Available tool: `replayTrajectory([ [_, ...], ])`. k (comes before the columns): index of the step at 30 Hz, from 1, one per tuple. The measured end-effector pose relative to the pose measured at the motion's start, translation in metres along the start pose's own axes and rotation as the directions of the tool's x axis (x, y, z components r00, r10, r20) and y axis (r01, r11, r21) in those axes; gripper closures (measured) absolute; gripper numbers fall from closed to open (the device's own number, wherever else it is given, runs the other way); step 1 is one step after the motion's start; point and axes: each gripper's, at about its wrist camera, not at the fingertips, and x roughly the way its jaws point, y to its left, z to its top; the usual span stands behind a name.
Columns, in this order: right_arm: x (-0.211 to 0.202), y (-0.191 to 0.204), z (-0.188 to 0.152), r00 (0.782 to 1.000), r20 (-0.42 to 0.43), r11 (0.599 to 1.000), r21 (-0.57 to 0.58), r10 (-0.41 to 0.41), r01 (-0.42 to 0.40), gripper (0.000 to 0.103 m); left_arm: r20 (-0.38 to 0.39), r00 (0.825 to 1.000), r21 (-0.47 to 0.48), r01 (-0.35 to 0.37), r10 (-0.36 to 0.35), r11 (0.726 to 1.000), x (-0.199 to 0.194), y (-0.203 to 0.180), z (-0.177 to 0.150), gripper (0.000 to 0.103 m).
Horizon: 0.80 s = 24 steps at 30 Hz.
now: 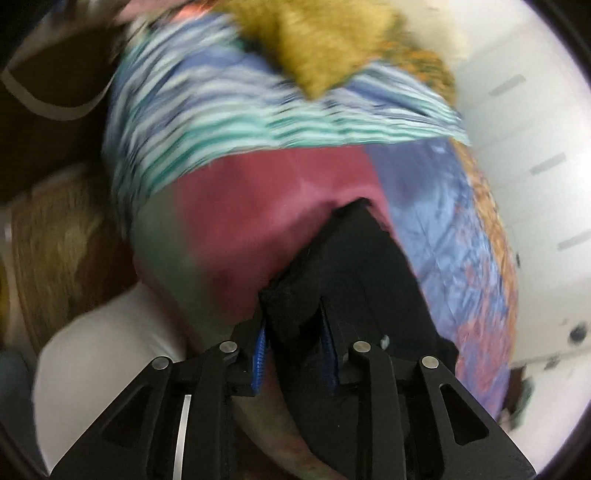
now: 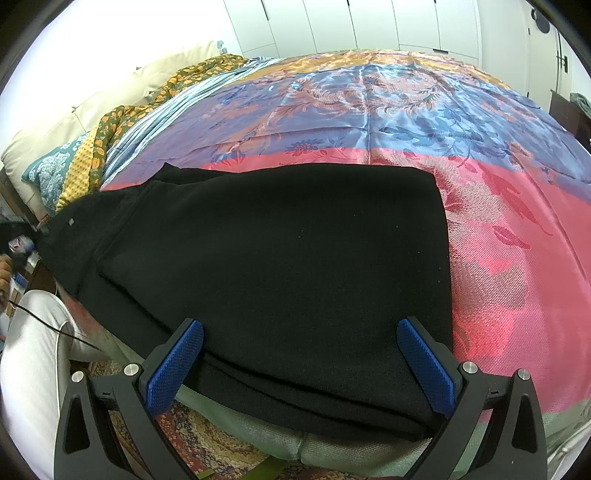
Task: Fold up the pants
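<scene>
The black pants (image 2: 280, 266) lie folded in layers on a colourful satin bedspread (image 2: 498, 229), near the bed's front edge. My right gripper (image 2: 301, 334) is open, its blue pads either side of the pants' near edge, holding nothing. My left gripper (image 1: 295, 321) is shut on a corner of the black pants (image 1: 354, 258), with the cloth pinched between its blue pads (image 1: 259, 356). The left wrist view is blurred by motion.
Pillows (image 2: 74, 122) and a floral quilt (image 2: 122, 118) lie at the bed's left end. White wardrobe doors (image 2: 369, 26) stand behind the bed. A patterned rug (image 2: 207, 439) covers the floor below the bed edge. A person's white trouser leg (image 2: 33, 354) is at left.
</scene>
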Motion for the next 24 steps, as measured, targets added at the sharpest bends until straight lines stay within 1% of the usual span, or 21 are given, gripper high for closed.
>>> replayTrajectory([
  [1,0.0,0.0,-0.001,1.0,0.0,1.0,-0.002,0.0,0.0,0.0,-0.001,1.0,-0.035,0.019,-0.019,0.999,-0.002,0.006,0.002,0.074],
  [2,0.0,0.001,-0.001,1.0,0.0,1.0,-0.004,-0.002,0.002,0.0,0.023,1.0,-0.053,0.02,-0.019,0.998,-0.009,0.009,0.003,0.074],
  [3,0.0,0.001,-0.001,1.0,0.0,1.0,-0.003,-0.003,0.003,0.0,0.059,0.998,-0.053,0.003,0.0,0.999,-0.017,0.009,0.004,0.074],
  [4,0.0,0.001,-0.001,1.0,0.0,1.0,-0.003,-0.003,0.003,0.0,0.1,0.994,-0.047,-0.029,0.034,0.998,-0.027,0.008,0.005,0.073],
  [5,0.0,0.001,-0.001,1.0,0.0,1.0,-0.003,-0.003,0.003,0.0,0.133,0.99,-0.042,-0.047,0.053,0.998,-0.036,0.01,0.008,0.072],
  [6,0.0,0.001,-0.001,1.0,0.001,1.0,-0.003,-0.005,0.005,0.0,0.144,0.989,-0.041,-0.037,0.043,0.998,-0.041,0.011,0.011,0.069],
  [7,0.0,0.001,-0.001,1.0,0.001,1.0,-0.004,-0.006,0.006,0.0,0.138,0.99,-0.044,-0.014,0.02,0.999,-0.043,0.014,0.015,0.067],
  [8,0.0,0.001,-0.001,1.0,0.002,1.0,-0.003,-0.006,0.006,0.0,0.116,0.993,-0.045,0.003,0.002,0.999,-0.041,0.018,0.019,0.067],
  [11,0.0,0.001,-0.001,1.0,0.002,1.0,-0.001,-0.006,0.006,0.0,0.068,0.998,-0.038,-0.001,0.004,0.999,-0.032,0.02,0.02,0.067],
  [13,0.0,0.001,0.0,1.0,0.003,1.0,0.001,-0.007,0.007,0.0,0.043,0.999,-0.025,0.007,-0.006,1.0,-0.022,0.019,0.014,0.065],
  [14,0.0,0.001,0.0,1.0,0.003,1.0,0.0,-0.007,0.007,0.0,0.025,1.0,-0.029,0.012,-0.011,0.999,-0.017,0.018,0.007,0.059],
  [15,0.001,0.001,0.0,1.0,0.003,1.0,0.0,-0.006,0.006,0.0,0.015,1.0,-0.031,0.013,-0.013,0.999,-0.012,0.017,0.002,0.047],
  [17,0.0,0.001,-0.001,1.0,0.003,1.0,0.001,-0.007,0.007,0.0,0.012,1.0,-0.025,0.001,0.0,1.0,-0.005,0.012,-0.005,0.034],
  [18,0.001,0.001,0.0,1.0,0.003,1.0,0.0,-0.007,0.007,0.0,0.014,1.0,-0.013,0.001,-0.001,1.0,-0.001,0.009,-0.008,0.033],
  [20,0.0,0.001,0.0,1.0,0.003,1.0,0.001,-0.006,0.006,0.0,0.009,1.0,0.02,0.03,-0.03,0.999,0.009,0.0,-0.01,0.033],
  [21,0.0,0.002,-0.001,1.0,0.003,1.0,0.001,-0.006,0.006,0.0,0.009,0.999,0.03,0.044,-0.045,0.999,0.013,-0.004,-0.01,0.039],
  [22,0.0,0.002,-0.001,1.0,0.003,1.0,0.001,-0.007,0.007,0.0,0.026,0.999,0.046,0.03,-0.031,0.998,0.015,-0.009,-0.011,0.045],
  [23,0.0,0.002,-0.001,1.0,0.003,1.0,0.001,-0.007,0.007,0.0,0.049,0.999,0.058,-0.006,0.003,0.998,0.013,-0.011,-0.012,0.067],
  [24,0.001,0.002,0.0,1.0,0.003,1.0,0.002,-0.006,0.006,0.0,0.07,0.998,0.077,-0.011,0.005,0.997,0.012,-0.012,-0.013,0.072],
])
